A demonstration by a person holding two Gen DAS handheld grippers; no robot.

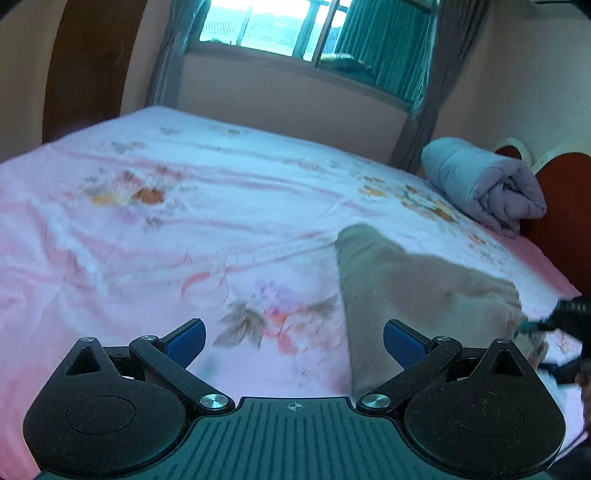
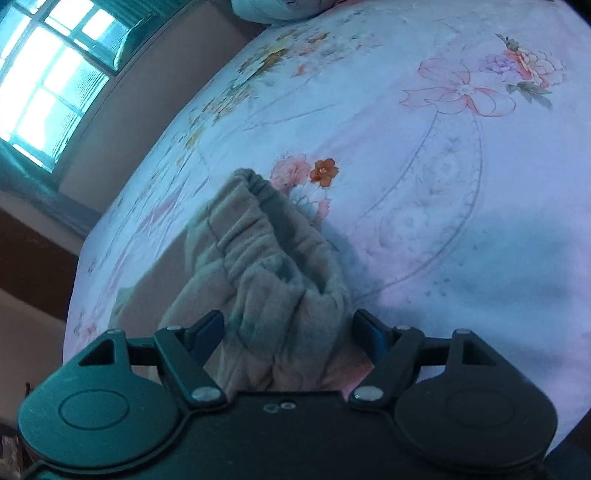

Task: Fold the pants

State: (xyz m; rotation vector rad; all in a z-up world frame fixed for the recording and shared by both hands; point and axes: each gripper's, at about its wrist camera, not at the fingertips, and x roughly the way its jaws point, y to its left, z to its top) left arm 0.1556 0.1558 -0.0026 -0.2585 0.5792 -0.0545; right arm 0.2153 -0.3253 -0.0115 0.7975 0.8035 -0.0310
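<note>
Left gripper (image 1: 293, 341): jaws are standing spread wide over the bedsheet, with nothing between the blue pads (image 1: 186, 341).
Right gripper (image 2: 288, 338): jaws are standing partly apart around the bunched waistband; the fabric is filling the gap, but whether the pads are pressing on it cannot be told from this view.
Pants (image 2: 266, 266): beige fabric is lying on the bedsheet (image 2: 424, 155); the elastic waistband is gaping open, facing away from the right gripper.
Pants, left wrist view (image 1: 417, 284): the beige cloth is lying flat to the right of the left gripper, its edge running close to the right-hand pad; the frame is motion-blurred.
Right gripper, left wrist view (image 1: 570, 317): a dark tool is showing at the far right edge, at the end of the cloth.
Rolled quilt (image 1: 484, 184): it is resting at the bed's far right corner, well apart from the pants.
Window (image 1: 273, 26): it is letting in daylight beyond the bed.
</note>
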